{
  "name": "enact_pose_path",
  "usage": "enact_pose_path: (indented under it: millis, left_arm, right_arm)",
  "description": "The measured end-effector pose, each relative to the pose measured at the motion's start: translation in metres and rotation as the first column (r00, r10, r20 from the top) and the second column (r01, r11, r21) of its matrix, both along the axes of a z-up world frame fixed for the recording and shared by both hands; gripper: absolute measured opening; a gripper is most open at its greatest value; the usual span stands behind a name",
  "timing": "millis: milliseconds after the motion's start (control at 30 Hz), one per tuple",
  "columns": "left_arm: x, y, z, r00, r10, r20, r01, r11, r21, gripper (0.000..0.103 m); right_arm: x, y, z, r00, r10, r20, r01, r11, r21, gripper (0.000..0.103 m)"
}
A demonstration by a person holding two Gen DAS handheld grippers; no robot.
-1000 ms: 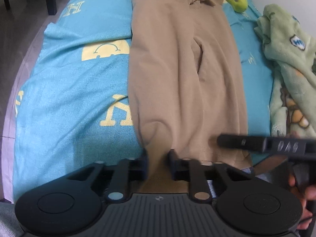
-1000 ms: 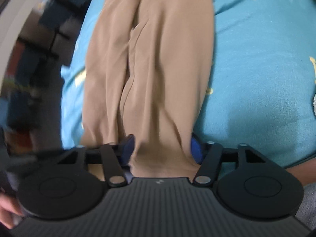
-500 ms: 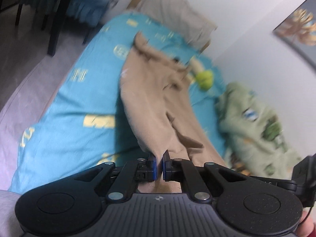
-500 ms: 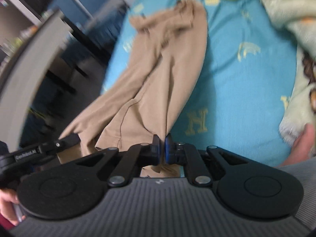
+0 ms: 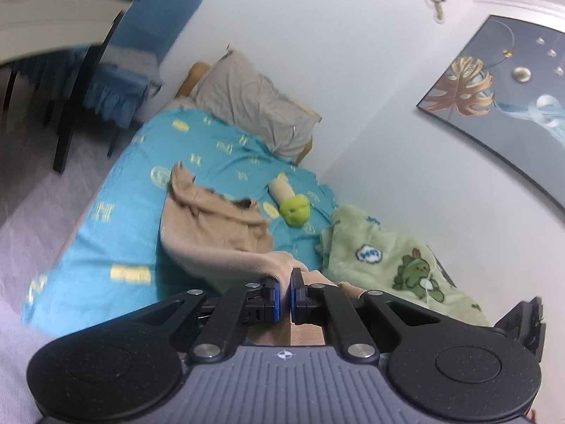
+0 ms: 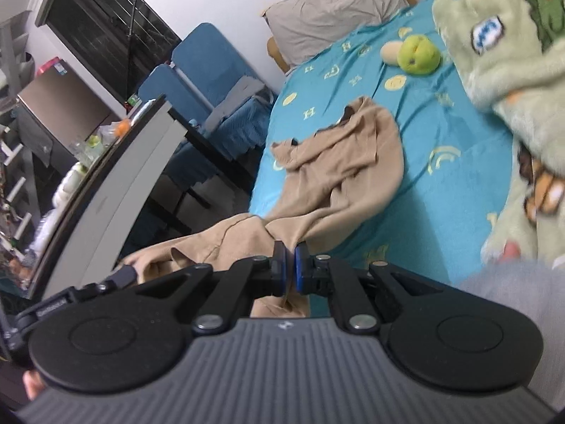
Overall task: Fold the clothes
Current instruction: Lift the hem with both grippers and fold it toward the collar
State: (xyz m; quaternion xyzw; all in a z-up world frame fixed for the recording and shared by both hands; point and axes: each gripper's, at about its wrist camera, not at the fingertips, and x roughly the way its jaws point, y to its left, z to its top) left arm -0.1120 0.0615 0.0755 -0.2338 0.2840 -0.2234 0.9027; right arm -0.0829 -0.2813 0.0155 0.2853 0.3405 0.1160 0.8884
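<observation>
On the bed (image 5: pixel 106 243), tan trousers (image 5: pixel 212 226) lie half lifted — soft, light, limp — left gripper (image 5: pixel 285 296) and right gripper (image 6: pixel 289 272) each pinching the near hem, best held by its corners.

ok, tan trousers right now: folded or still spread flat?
Mid-fold. The tan trousers have one end lifted off the bed sheet, pinched by the left gripper and right gripper; the far end lies rumpled.

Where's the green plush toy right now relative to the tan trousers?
The green plush toy lies on the blue bedsheet beyond the far end of the tan trousers, between them and the green blanket, short of the grey pillow.
</observation>
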Motion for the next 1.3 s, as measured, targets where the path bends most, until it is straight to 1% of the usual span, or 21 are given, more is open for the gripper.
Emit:
enact_pose_path:
  millis: [200, 367, 533, 600, 667, 733, 767, 800, 900, 967, 1033, 1100, 1133, 1167, 1200, 1233, 1267, 1300]
  left_arm:
    - [0.086, -0.033, -0.027, 0.999, 0.029, 0.021, -0.031, 0.994, 0.105, 0.006]
    - [0.159, -0.06, -0.05, 0.998, 0.052, 0.04, -0.058, 0.98, 0.191, 0.006]
    - [0.231, -0.077, -0.118, 0.998, 0.067, 0.021, -0.071, 0.95, 0.305, 0.007]
    - [0.255, -0.078, -0.148, 0.997, 0.076, -0.023, -0.064, 0.941, 0.332, 0.007]
    - [0.272, -0.076, -0.173, 0.995, 0.079, -0.063, -0.054, 0.943, 0.328, 0.007]
    - [0.285, -0.079, -0.191, 0.994, 0.07, -0.087, -0.031, 0.923, 0.383, 0.008]
    - [0.288, -0.08, -0.197, 0.993, 0.065, -0.095, -0.022, 0.917, 0.397, 0.008]
    - [0.29, -0.081, -0.203, 0.993, 0.059, -0.101, -0.013, 0.914, 0.405, 0.009]
    - [0.296, -0.083, -0.218, 0.992, 0.042, -0.12, 0.014, 0.904, 0.428, 0.01]
    - [0.298, -0.085, -0.224, 0.992, 0.031, -0.123, 0.027, 0.896, 0.443, 0.01]
    - [0.294, -0.085, -0.219, 0.993, 0.031, -0.117, 0.025, 0.893, 0.45, 0.018]
    - [0.29, -0.086, -0.212, 0.993, 0.038, -0.111, 0.016, 0.893, 0.45, 0.035]
    - [0.286, -0.087, -0.207, 0.994, 0.045, -0.097, 0.004, 0.891, 0.455, 0.038]
    - [0.28, -0.088, -0.201, 0.996, 0.052, -0.077, -0.011, 0.887, 0.461, 0.046]
    - [0.275, -0.089, -0.196, 0.997, 0.059, -0.058, -0.025, 0.884, 0.467, 0.053]
    - [0.269, -0.09, -0.19, 0.997, 0.066, -0.039, -0.04, 0.881, 0.472, 0.057]
    - [0.262, -0.09, -0.184, 0.996, 0.079, -0.028, -0.057, 0.881, 0.469, 0.062]
    - [0.254, -0.089, -0.178, 0.995, 0.095, -0.02, -0.075, 0.884, 0.462, 0.066]
  right_arm:
    - [0.077, -0.009, -0.01, 0.999, -0.045, -0.001, 0.045, 0.998, -0.038, 0.008]
    - [0.157, -0.012, -0.046, 0.996, -0.071, -0.049, 0.065, 0.992, -0.104, 0.008]
    - [0.221, -0.002, -0.101, 0.99, -0.085, -0.112, 0.061, 0.977, -0.205, 0.009]
    - [0.236, 0.003, -0.126, 0.987, -0.08, -0.141, 0.046, 0.973, -0.225, 0.009]
    - [0.248, 0.01, -0.147, 0.981, -0.088, -0.174, 0.038, 0.962, -0.272, 0.009]
    - [0.256, 0.016, -0.156, 0.978, -0.091, -0.185, 0.029, 0.949, -0.315, 0.009]
    - [0.261, 0.018, -0.16, 0.978, -0.092, -0.19, 0.023, 0.942, -0.334, 0.009]
    - [0.265, 0.018, -0.164, 0.975, -0.095, -0.2, 0.021, 0.939, -0.343, 0.009]
    - [0.274, 0.015, -0.177, 0.964, -0.11, -0.24, 0.026, 0.944, -0.328, 0.01]
    - [0.275, 0.016, -0.179, 0.965, -0.112, -0.239, 0.026, 0.942, -0.336, 0.01]
    - [0.273, 0.016, -0.176, 0.965, -0.117, -0.234, 0.032, 0.94, -0.339, 0.011]
    - [0.269, 0.015, -0.171, 0.966, -0.129, -0.224, 0.049, 0.943, -0.329, 0.012]
    - [0.266, 0.015, -0.166, 0.969, -0.134, -0.209, 0.059, 0.942, -0.331, 0.012]
    - [0.263, 0.014, -0.161, 0.971, -0.139, -0.195, 0.068, 0.941, -0.332, 0.013]
    - [0.26, 0.014, -0.156, 0.973, -0.145, -0.18, 0.078, 0.94, -0.333, 0.017]
    - [0.255, 0.014, -0.151, 0.976, -0.15, -0.161, 0.089, 0.938, -0.336, 0.02]
    - [0.249, 0.015, -0.145, 0.979, -0.156, -0.131, 0.103, 0.934, -0.343, 0.034]
    - [0.242, 0.015, -0.138, 0.982, -0.157, -0.101, 0.114, 0.932, -0.345, 0.053]
